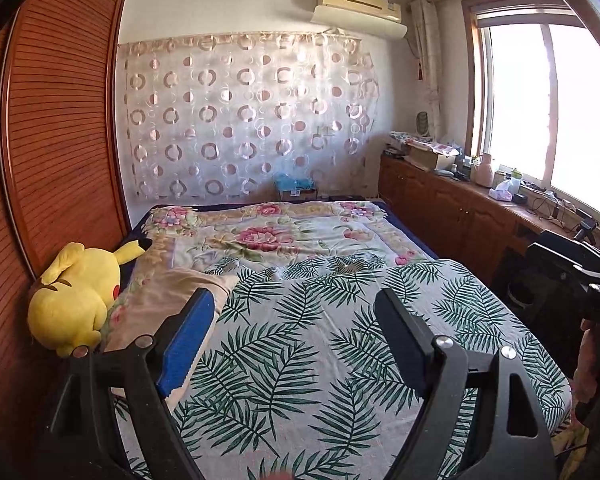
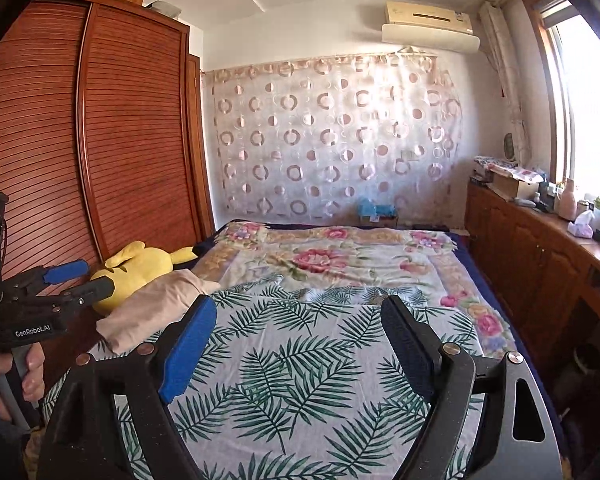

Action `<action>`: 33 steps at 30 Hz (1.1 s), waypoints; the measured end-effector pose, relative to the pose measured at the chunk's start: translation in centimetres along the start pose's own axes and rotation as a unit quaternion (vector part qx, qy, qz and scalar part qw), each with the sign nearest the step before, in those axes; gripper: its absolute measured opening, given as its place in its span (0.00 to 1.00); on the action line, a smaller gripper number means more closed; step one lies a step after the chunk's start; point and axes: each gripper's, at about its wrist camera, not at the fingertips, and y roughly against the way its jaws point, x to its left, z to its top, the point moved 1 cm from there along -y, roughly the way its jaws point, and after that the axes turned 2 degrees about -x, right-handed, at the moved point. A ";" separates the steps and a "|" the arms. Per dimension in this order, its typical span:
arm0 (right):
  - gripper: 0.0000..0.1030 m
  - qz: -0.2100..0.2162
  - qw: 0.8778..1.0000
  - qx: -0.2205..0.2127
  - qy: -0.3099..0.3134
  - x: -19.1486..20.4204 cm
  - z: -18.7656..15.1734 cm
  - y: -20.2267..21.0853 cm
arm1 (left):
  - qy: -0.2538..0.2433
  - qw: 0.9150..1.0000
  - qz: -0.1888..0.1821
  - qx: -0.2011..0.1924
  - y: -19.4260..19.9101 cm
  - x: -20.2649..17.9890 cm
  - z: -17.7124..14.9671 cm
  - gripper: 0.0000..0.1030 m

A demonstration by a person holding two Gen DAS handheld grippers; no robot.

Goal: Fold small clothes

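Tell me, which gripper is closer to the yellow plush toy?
Left. The left gripper hovers open over the bed's left side, close beside the yellow plush toy. The right gripper, also open, is further right, with the left one between it and the toy.

I see a bedroom with white walls and a white ceiling set with small spotlights. A tall wooden wardrobe [image 2: 112, 128] with slatted doors fills the left side. On the far wall hangs a sheer curtain [image 1: 244, 116] patterned with rings, and above it sits an air conditioner [image 1: 358, 4]. A wood-framed window [image 1: 540, 108] on the right pours in bright daylight, washing out the view beyond it. Beneath it runs a low wooden cabinet [image 1: 448, 208], its top cluttered with boxes and bottles. The bed [image 2: 466, 254] takes up the middle.
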 end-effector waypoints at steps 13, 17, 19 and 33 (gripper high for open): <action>0.83 -0.002 1.000 0.003 0.000 -1.0 0.2 0.4 | -0.001 1.000 0.002 -0.001 0.0 0.0 -0.1 0.81; 0.83 -0.002 1.000 0.003 0.000 -1.3 0.3 0.6 | 0.000 1.000 0.002 -0.001 0.0 0.0 -0.2 0.81; 0.83 -0.002 1.000 0.002 0.001 -1.4 0.2 0.7 | 0.000 1.000 0.002 0.000 0.1 0.0 -0.2 0.81; 0.83 -0.004 1.000 0.003 0.003 -2.0 0.3 1.2 | 0.000 1.000 0.003 -0.001 0.0 0.1 -0.3 0.81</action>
